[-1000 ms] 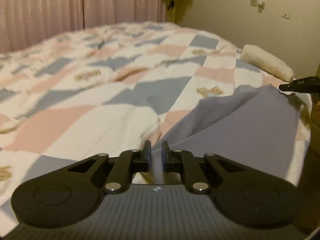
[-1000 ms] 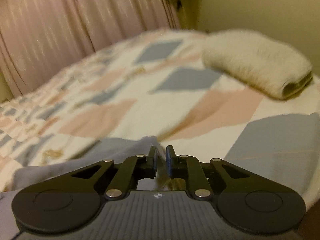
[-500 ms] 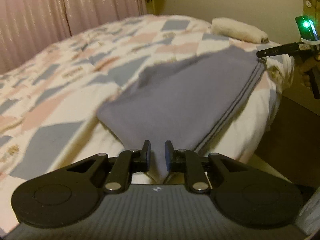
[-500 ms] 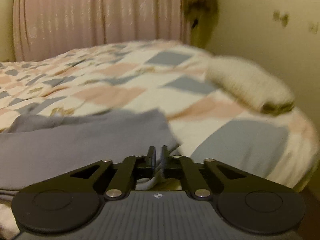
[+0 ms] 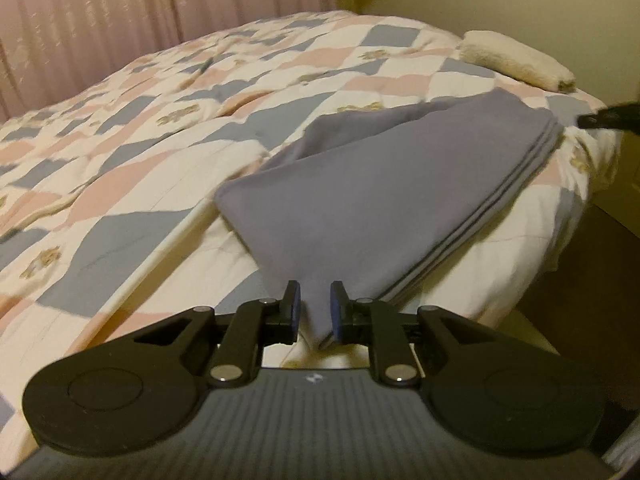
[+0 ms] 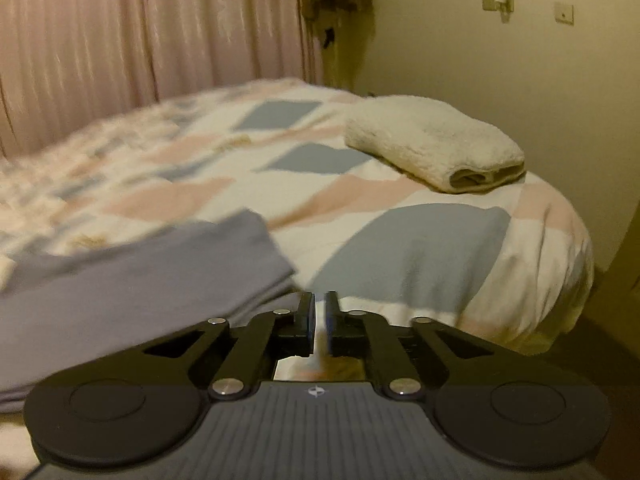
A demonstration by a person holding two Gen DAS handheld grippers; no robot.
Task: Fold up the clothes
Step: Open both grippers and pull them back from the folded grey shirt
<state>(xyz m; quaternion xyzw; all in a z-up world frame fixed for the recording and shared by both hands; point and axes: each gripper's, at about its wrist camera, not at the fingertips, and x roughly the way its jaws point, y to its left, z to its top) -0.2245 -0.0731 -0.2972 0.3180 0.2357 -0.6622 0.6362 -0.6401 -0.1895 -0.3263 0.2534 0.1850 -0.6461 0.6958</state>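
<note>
Beside the bed (image 5: 120, 184), the left tool (image 5: 311, 312) pinches a corner of the folded grey garment (image 5: 380, 184); the right tool (image 6: 319, 322) hangs nearly clenched, empty.

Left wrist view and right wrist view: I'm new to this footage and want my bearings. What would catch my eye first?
First, the grey folded garment lying near the bed's edge on the pink, grey and cream patchwork quilt, one corner reaching between the fingers of the left gripper. Next, the cream rolled towel further back on the quilt, towards the wall. The right gripper is nearly closed, with nothing visibly between its fingers.
</note>
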